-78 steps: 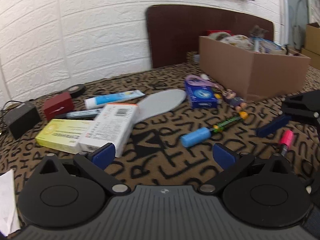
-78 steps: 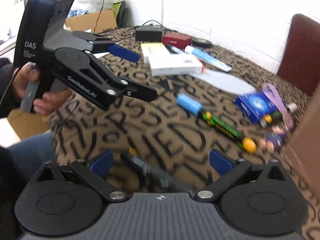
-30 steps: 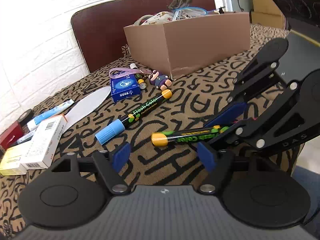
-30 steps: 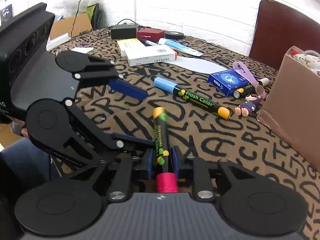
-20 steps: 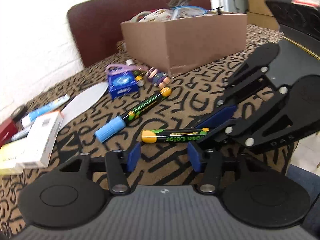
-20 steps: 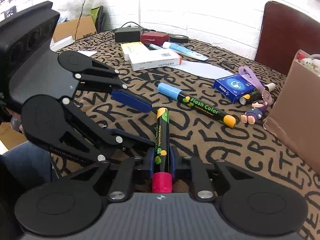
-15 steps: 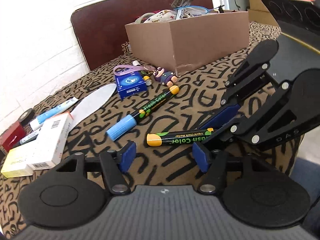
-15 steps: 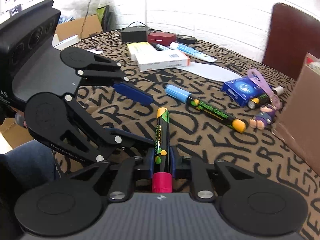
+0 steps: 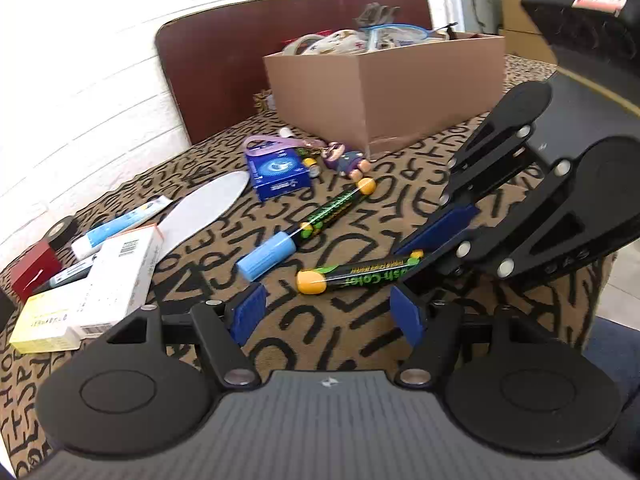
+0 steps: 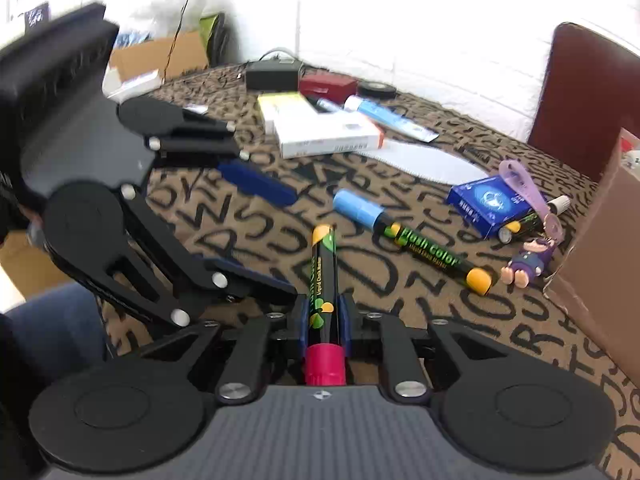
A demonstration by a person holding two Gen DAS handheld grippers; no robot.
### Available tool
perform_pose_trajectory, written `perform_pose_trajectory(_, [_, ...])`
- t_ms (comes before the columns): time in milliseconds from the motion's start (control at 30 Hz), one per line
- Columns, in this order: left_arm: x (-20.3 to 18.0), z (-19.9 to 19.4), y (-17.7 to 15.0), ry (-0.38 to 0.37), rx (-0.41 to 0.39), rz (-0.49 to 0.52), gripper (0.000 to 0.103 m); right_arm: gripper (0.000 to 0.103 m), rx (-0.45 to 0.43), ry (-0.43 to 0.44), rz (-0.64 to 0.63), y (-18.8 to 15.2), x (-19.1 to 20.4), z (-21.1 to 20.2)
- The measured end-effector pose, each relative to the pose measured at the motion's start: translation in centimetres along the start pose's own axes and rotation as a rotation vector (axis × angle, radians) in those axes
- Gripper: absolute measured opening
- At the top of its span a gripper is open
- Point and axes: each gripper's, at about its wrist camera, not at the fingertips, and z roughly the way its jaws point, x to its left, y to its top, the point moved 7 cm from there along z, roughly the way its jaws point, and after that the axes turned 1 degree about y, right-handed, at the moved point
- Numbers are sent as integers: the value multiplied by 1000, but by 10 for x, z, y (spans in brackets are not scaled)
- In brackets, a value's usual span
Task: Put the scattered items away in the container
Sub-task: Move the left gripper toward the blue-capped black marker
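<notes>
On the letter-print cloth [image 9: 400, 184] the box [image 9: 400, 80] stands ahead and right of us, by the white brick wall and a brown chair back. Our right claw [image 10: 324, 324] is clamped on a marker [image 10: 322, 272], which runs straight along the claw's line, pink cap nearest us. Our left claw [image 9: 326, 314], jaws apart and just now widening, holds nothing and sits just beside the marker's yellow end.

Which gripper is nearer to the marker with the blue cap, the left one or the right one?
Left, though narrowly. The open left gripper hangs just short of the blue-capped marker. The right gripper, shut on the pink-capped marker, is slightly farther.
</notes>
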Motion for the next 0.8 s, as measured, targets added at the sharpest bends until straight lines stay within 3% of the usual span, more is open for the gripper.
perform_pose_trajectory(233, [-5,-4,-4,-119,-6,76,72,16,-11,169,-83,1,5,2])
perform_pose_trajectory(400, [-2,5,-1,-193,12,119,74,18,-3,225,-63,1,1,0])
perform_pose_trajectory(500, [-5,18,-4,-252,55,150,75,24,-1,210,-47,1,-2,-4])
perform_pose_trajectory(567, [-3,22,-3,-288,74,122,75,37,-8,179,-37,0,-6,-10])
perform_pose_trajectory(600, [-2,24,-3,-300,89,100,72,40,-4,162,-26,-1,-9,-12])
perform_pose_trajectory(733, [-4,21,-4,-257,93,74,46,38,22,105,-34,-9,-3,-16])
perform_pose_trajectory(800, [-7,19,-5,-193,89,60,45,38,32,46,-22,-13,-3,-12])
